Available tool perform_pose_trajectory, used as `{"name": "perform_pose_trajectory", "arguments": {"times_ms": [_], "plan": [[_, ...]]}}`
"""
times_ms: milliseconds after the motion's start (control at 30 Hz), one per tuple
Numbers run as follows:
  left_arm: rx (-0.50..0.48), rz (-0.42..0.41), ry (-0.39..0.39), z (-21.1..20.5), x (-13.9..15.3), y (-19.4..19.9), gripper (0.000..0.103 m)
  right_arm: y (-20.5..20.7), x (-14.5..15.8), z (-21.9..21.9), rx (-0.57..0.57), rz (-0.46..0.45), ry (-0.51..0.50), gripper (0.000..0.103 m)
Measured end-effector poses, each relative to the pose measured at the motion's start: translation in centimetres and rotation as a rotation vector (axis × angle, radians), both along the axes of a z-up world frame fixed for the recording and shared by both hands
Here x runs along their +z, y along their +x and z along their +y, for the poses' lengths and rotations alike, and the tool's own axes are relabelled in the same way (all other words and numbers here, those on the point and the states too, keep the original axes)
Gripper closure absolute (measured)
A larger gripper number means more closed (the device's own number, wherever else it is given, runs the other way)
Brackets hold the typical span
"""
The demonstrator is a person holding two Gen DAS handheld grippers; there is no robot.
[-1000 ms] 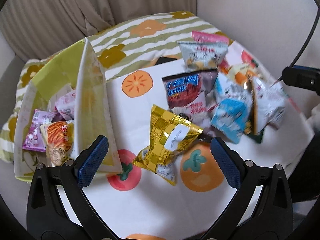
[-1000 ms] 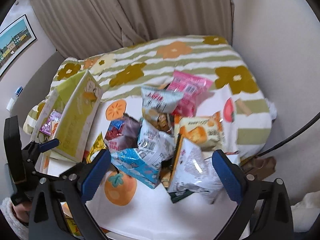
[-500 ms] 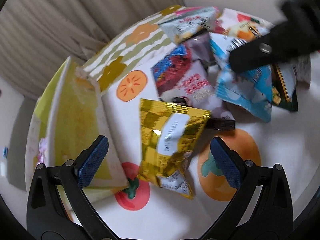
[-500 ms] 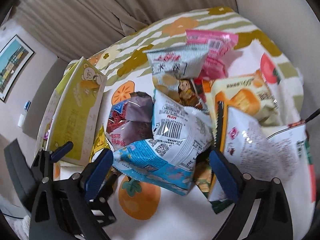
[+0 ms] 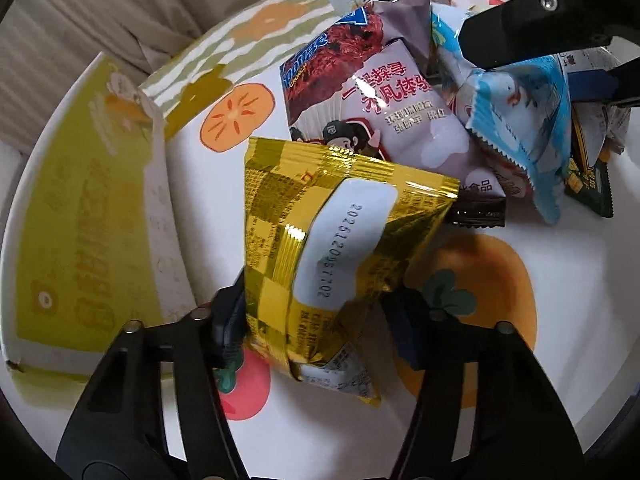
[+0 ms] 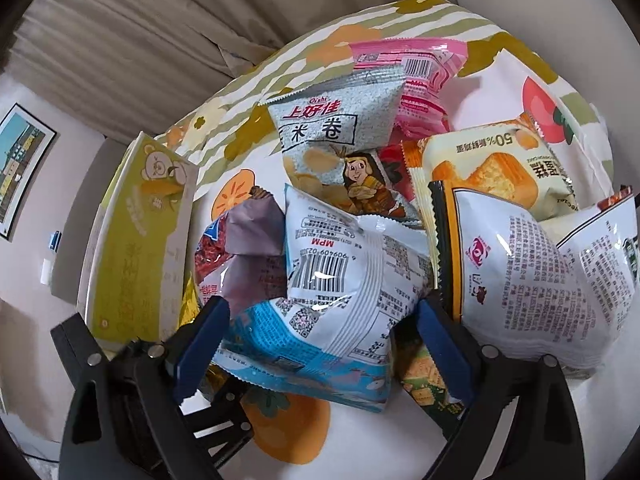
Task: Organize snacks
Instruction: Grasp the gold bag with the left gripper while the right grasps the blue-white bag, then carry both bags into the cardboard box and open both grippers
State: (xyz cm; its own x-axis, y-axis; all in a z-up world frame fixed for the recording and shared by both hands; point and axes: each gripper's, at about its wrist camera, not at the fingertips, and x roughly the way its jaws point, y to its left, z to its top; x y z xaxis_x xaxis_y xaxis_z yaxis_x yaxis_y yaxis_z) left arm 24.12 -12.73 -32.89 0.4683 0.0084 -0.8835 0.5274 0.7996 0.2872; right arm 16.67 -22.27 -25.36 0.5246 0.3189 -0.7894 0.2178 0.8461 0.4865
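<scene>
A: Left hand-held gripper?
B: Closing on the gold packet, which sits between its jaws, long axis running away ahead; the yellow box stands just left.
A: Right hand-held gripper?
B: Closing too; the blue-and-white packet lies between its pads, not yet squeezed.

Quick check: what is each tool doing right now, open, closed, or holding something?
Left tool: closing on the gold snack packet, pads pressing its sides.
Right tool: closing around the blue-and-white snack bag, not yet gripped.
</scene>
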Motion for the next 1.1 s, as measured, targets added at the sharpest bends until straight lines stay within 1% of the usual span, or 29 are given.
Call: {"name": "perform_pose_trajectory", "arguments": {"times_ms": [33, 133, 333, 400, 467, 500, 567, 633, 800, 933, 1100], "plan": [[0.0, 0.002, -0.004, 0.0, -0.2, -0.2, 0.051, 0.1, -0.1, 0.1, -0.006, 0.008, 0.001, 0.013], [0.012, 0.01, -0.015, 0.6, -0.2, -0.1, 0.052, 0.4, -0.4, 0.0, -0.026, 0.028, 0.012, 0.014], [0.041, 0.021, -0.023, 1.8, -0.5, 0.8, 0.054, 1.1, -0.8, 0.3, -0.039, 0.054, -0.01, 0.015], [0.045, 0.025, -0.027, 2.1, -0.6, 1.0, 0.054, 1.3, -0.8, 0.6, -0.036, 0.06, -0.021, 0.023], [0.049, 0.028, -0.032, 2.3, -0.5, 1.2, 0.054, 1.3, -0.9, 0.8, -0.036, 0.066, -0.037, 0.034], [0.049, 0.029, -0.035, 2.3, -0.4, 1.3, 0.054, 1.3, -0.8, 0.7, -0.038, 0.066, -0.04, 0.036], [0.049, 0.027, -0.038, 2.5, -0.2, 1.2, 0.054, 1.1, -0.8, 0.5, -0.039, 0.066, -0.04, 0.043], [0.05, 0.024, -0.041, 2.6, 0.1, 1.3, 0.054, 0.9, -0.7, 0.4, -0.04, 0.06, -0.032, 0.046], [0.056, 0.012, -0.049, 2.5, 1.3, 0.5, 0.055, 0.3, -0.1, 0.3, -0.051, 0.043, -0.028, 0.047], [0.052, -0.006, -0.062, 2.2, 2.9, -0.3, 0.055, -0.3, 1.0, 0.2, -0.049, 0.022, -0.022, 0.047], [0.051, -0.037, -0.093, 2.1, 6.0, -1.3, 0.055, -0.8, 3.1, 0.6, -0.039, -0.011, -0.016, 0.047]]}}
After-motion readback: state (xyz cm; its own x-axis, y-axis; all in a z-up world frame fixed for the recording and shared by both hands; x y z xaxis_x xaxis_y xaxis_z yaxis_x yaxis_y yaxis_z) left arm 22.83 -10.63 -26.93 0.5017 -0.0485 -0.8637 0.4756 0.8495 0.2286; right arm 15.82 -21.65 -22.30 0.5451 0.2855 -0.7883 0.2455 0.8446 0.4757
